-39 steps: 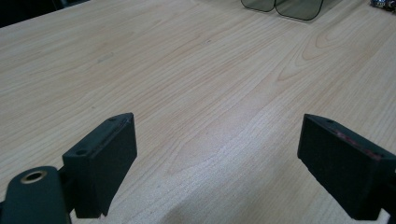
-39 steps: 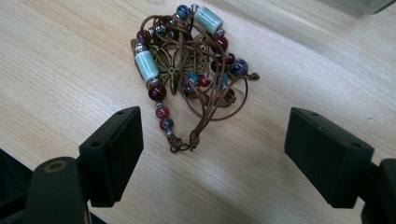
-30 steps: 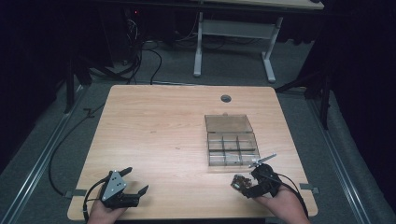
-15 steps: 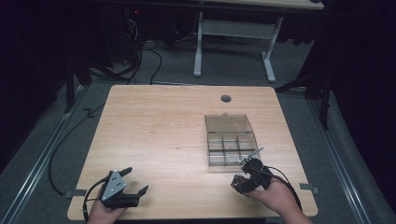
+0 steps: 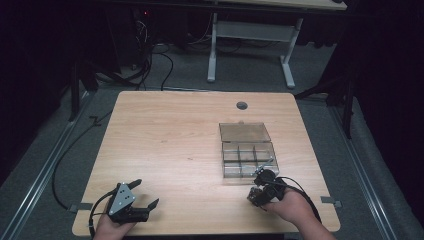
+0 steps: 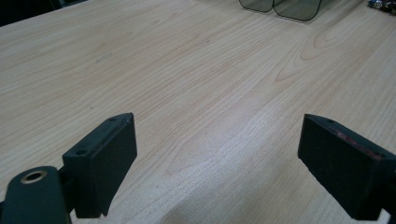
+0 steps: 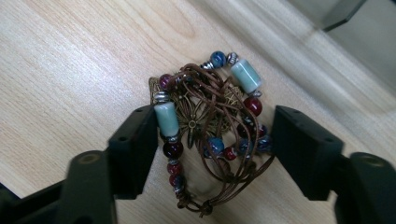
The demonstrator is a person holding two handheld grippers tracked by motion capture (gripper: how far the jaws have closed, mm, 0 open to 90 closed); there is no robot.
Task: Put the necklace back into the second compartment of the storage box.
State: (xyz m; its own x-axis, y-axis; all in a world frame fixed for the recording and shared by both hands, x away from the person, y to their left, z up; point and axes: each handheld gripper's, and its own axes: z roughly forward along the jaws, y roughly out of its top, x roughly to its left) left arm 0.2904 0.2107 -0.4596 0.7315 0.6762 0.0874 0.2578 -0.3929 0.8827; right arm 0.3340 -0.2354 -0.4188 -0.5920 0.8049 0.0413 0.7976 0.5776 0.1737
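Your right gripper (image 5: pixel 261 186) has pulled back from the clear compartment box (image 5: pixel 248 151), now just ahead of it. Its jaws sit apart around a beaded cord bracelet (image 7: pixel 210 130) bunched on the table (image 5: pixel 170 140), touching the left jaw. Your left gripper (image 6: pixel 219 163) rests wide open over bare wood, unmoved.

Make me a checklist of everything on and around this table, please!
Surface: wooden table, bare wood over most of it.
Job's things: clear box with compartments, lid open; beaded bracelet lying on the table.
Clutter: nothing seen.
Grippers: left hand-held gripper open over bare wood; right hand-held gripper open, jaws either side of the bracelet.
Cables: black cable on the floor, left of the table.
Surroundings: dark room, grey desk frame behind.
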